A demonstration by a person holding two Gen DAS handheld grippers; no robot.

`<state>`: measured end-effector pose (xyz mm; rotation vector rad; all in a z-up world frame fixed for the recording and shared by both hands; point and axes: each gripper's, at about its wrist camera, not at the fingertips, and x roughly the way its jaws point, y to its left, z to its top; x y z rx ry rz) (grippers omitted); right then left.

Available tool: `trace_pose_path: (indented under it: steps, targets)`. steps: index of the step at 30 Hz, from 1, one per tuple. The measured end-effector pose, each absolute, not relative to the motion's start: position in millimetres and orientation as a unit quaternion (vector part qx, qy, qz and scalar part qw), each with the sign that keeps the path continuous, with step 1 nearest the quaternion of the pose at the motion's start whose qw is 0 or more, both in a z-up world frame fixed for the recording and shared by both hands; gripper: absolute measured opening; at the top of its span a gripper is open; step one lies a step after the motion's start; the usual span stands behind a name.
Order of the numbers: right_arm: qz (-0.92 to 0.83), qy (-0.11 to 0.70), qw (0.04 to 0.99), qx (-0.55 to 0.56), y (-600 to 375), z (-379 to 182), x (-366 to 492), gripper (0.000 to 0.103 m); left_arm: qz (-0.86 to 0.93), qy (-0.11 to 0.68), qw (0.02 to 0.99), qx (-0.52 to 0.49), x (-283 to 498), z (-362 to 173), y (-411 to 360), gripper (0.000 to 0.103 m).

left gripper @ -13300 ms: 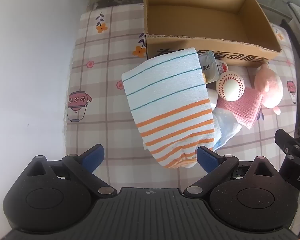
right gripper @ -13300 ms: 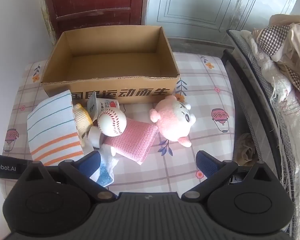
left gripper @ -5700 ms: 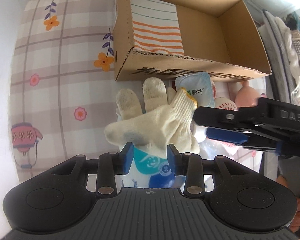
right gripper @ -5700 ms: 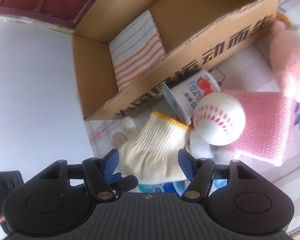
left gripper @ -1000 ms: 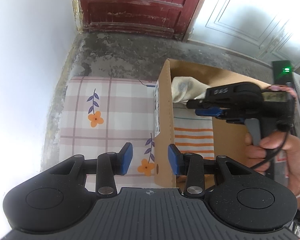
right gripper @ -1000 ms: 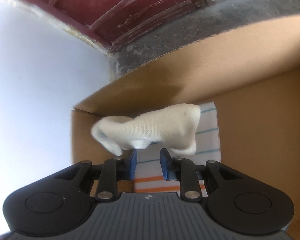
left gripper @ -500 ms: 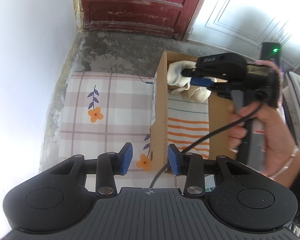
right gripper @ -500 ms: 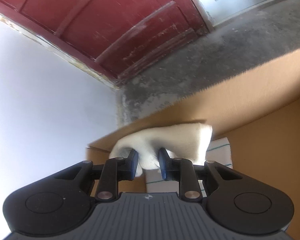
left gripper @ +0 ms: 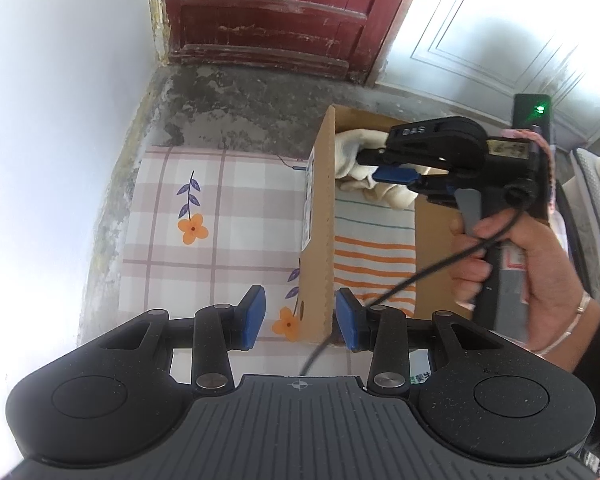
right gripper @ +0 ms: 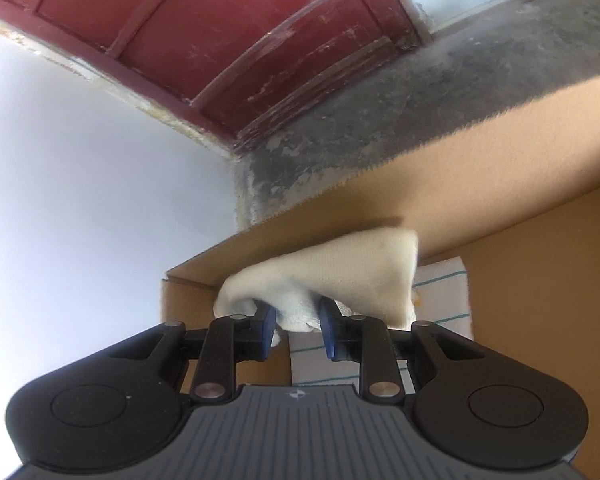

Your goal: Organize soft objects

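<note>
Background: a red door (left gripper: 268, 16) and white wall meet a rough grey floor (left gripper: 236, 112), on which lies a checked mat (left gripper: 204, 216) printed with orange flowers. On the mat stands a cardboard box (left gripper: 324, 216), open at the top. A folded striped towel (left gripper: 374, 248) already lies flat along the box's left end; thirteen seconds earlier it lay outside on the mat, so one soft item has been stowed. The right gripper (right gripper: 296, 326), carried in a hand (left gripper: 536, 256), reaches into the far left corner of the box. Its jaws are clenched on a cream knitted glove (right gripper: 340, 276); they have just eased apart by a trace, with the fabric caught between the pads. The glove rests over the far end of the towel and against the box's far wall, whereas a second earlier it hung higher, clear of that wall. Judged from this, the glove is at its place and only the release is left. The left gripper (left gripper: 300, 316) hovers low with jaws part-way apart, straddling the box's near left wall without pressing it, and holds nothing. Other items to be sorted are out of view.
</note>
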<state>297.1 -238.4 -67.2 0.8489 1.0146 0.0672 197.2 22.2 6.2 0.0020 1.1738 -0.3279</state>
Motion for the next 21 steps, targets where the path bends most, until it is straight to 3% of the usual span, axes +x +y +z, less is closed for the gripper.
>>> trace_pose_path:
  steps: [4, 6, 7, 14, 21]
  targets:
    - [0.045, 0.485, 0.781, 0.391, -247, -59, 289, 0.033, -0.155, 0.549, 0.822, 0.0, 194, 9, 22, 0.038]
    - [0.05, 0.49, 0.777, 0.391, -250, -55, 282, 0.046, -0.155, 0.547, 0.822, 0.001, 193, 10, 22, 0.038]
    - [0.054, 0.494, 0.774, 0.392, -251, -53, 279, 0.048, -0.156, 0.547, 0.823, 0.001, 192, 11, 22, 0.038]
    - [0.066, 0.504, 0.762, 0.401, -265, -38, 256, 0.048, -0.156, 0.545, 0.824, 0.005, 186, 18, 20, 0.038]
    - [0.091, 0.463, 0.772, 0.425, -289, 3, 200, 0.048, -0.162, 0.546, 0.822, 0.015, 173, 25, 19, 0.038]
